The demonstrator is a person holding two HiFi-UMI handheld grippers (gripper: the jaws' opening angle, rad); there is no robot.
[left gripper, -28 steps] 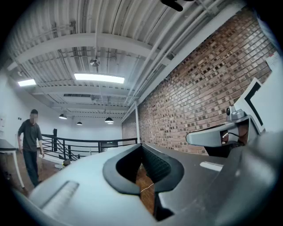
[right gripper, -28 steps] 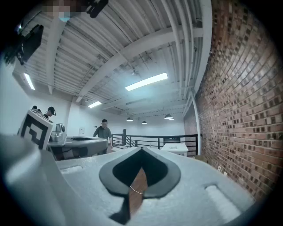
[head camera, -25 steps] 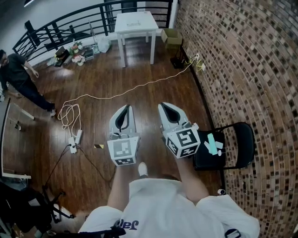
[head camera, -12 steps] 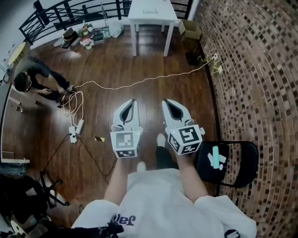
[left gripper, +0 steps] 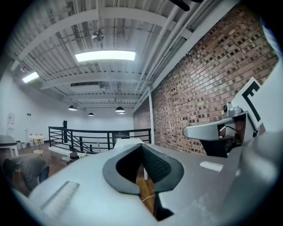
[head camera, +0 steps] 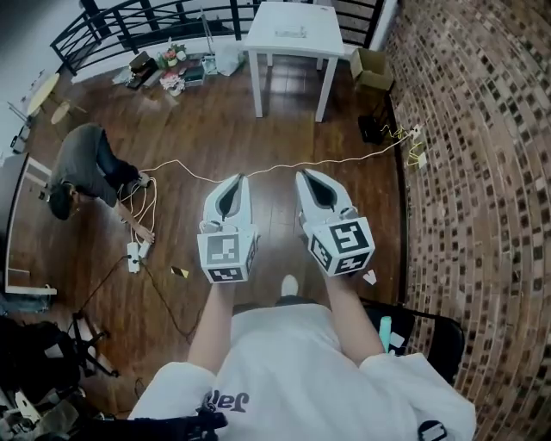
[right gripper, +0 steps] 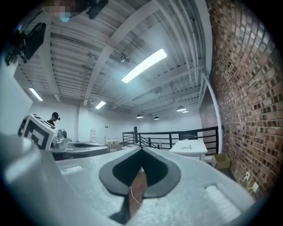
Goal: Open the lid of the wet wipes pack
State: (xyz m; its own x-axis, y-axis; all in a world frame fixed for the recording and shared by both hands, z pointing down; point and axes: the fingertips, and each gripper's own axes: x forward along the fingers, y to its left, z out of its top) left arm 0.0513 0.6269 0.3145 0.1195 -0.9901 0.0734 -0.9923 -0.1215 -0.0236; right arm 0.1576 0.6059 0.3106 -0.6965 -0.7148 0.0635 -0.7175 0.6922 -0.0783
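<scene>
A small flat object (head camera: 290, 33) lies on the white table (head camera: 318, 21) far ahead; I cannot tell whether it is the wet wipes pack. It also shows as a speck (right gripper: 190, 147) on the table top (right gripper: 199, 145) in the right gripper view. My left gripper (head camera: 239, 179) and right gripper (head camera: 303, 176) are held side by side, pointing level over the wooden floor, well short of the table. Both are shut with nothing between the jaws: the left gripper's tips (left gripper: 142, 145) meet, and so do the right gripper's (right gripper: 141, 149).
A brick wall (head camera: 482, 172) runs along the right. A black chair (head camera: 430, 332) with a teal object (head camera: 385, 332) stands at my right. A white cable (head camera: 284, 165) crosses the floor ahead. A person (head camera: 82, 168) crouches at the left by a power strip (head camera: 133, 254). A cardboard box (head camera: 372, 67) sits beside the table.
Both grippers, still shut, have travelled forward toward the white table. The chair has slipped back to my lower right. The person at the left has bent down to the cables.
</scene>
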